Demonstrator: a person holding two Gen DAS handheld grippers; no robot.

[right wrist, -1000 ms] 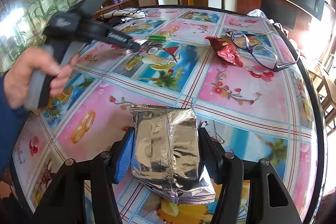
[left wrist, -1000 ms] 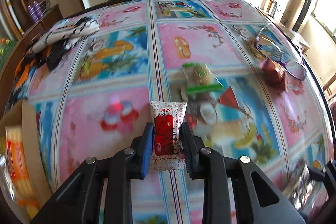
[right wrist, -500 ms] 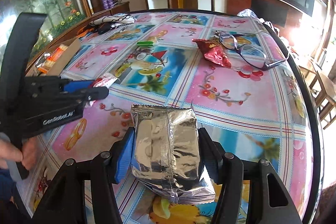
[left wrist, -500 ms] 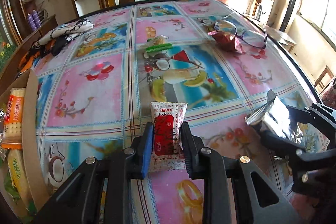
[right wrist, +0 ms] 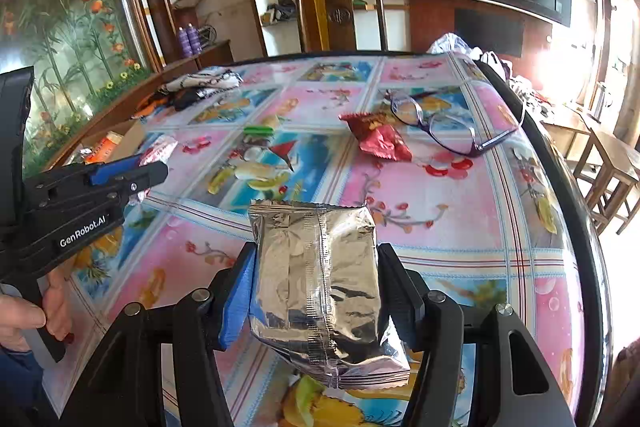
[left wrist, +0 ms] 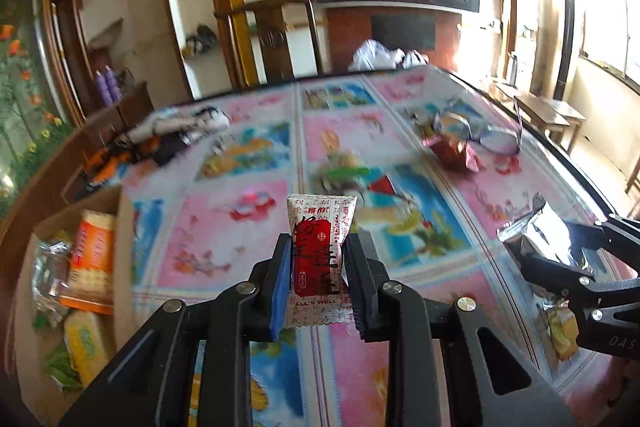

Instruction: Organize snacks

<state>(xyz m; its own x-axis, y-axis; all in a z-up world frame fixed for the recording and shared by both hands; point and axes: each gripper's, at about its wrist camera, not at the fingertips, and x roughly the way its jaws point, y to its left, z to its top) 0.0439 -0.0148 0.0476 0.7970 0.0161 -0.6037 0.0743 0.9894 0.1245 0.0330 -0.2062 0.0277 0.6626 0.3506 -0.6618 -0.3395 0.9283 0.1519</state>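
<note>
Left wrist view takes in the worktop (left wrist: 224, 247) under its fruit-print cloth, and at its left edge the cardboard box (left wrist: 124, 227) that already holds several packets, an orange cracker pack (left wrist: 92, 255) among them. That box lies to the left of and slightly ahead of the left hand-held gripper (left wrist: 316, 267), with one side wall facing the fingers. Its long axis seems to run roughly fore and aft, so the open top would be reached by swinging left and over the wall.

The silver foil bag (right wrist: 316, 275) is the larger load: the right hand-held gripper (right wrist: 316, 279) is clamped on its two sides, seam facing the camera, long axis pointing away along the fingers. In the right wrist view the box (right wrist: 132, 139) sits far off to the left, beyond the other tool, so this hand is clearly the farther one.

The small red-and-white sachet (left wrist: 320, 259) stands upright between the left fingers, which are closed on its edges. By my judgement the left hand should drop first, being nearer, and the right must cross over afterwards.

Loose on the cloth, well apart from both tools: a red snack packet (right wrist: 378, 137) touching a pair of glasses (right wrist: 440, 127), and a green-ended packet (right wrist: 258, 129).
</note>
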